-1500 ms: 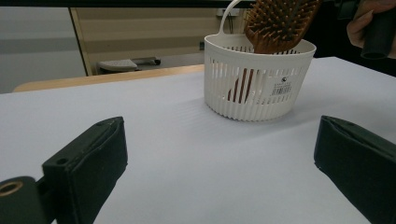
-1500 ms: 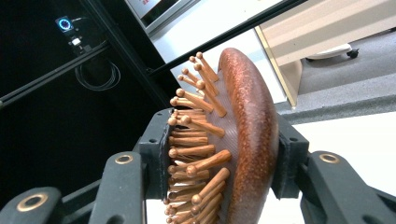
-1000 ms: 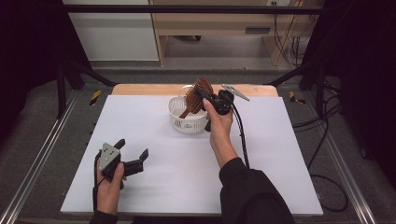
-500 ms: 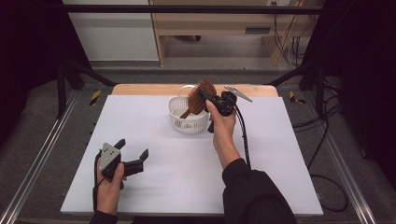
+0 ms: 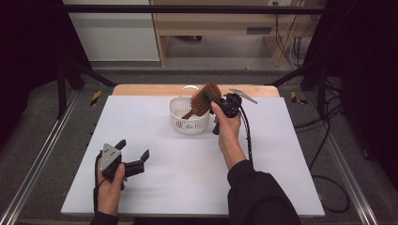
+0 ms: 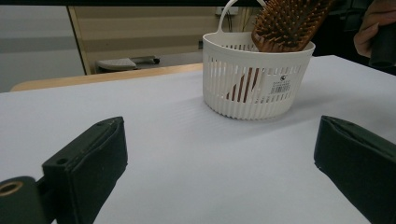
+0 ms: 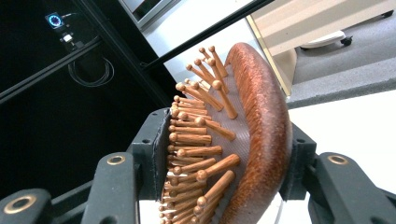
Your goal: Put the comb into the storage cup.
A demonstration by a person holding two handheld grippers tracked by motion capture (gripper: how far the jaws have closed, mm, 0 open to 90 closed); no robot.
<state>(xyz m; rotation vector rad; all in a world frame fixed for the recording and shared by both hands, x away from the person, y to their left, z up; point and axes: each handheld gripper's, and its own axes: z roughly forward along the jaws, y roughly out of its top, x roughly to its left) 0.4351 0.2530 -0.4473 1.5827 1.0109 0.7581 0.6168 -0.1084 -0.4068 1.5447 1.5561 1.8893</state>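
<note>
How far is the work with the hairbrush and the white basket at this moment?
Done: the hairbrush already has its handle down inside the white basket, with its head leaning over the rim. In hand: the right gripper clamps the brush head, bristles against one pad and wooden back against the other. Left: probably letting go and drawing back. The left gripper rests open on the table.
</note>
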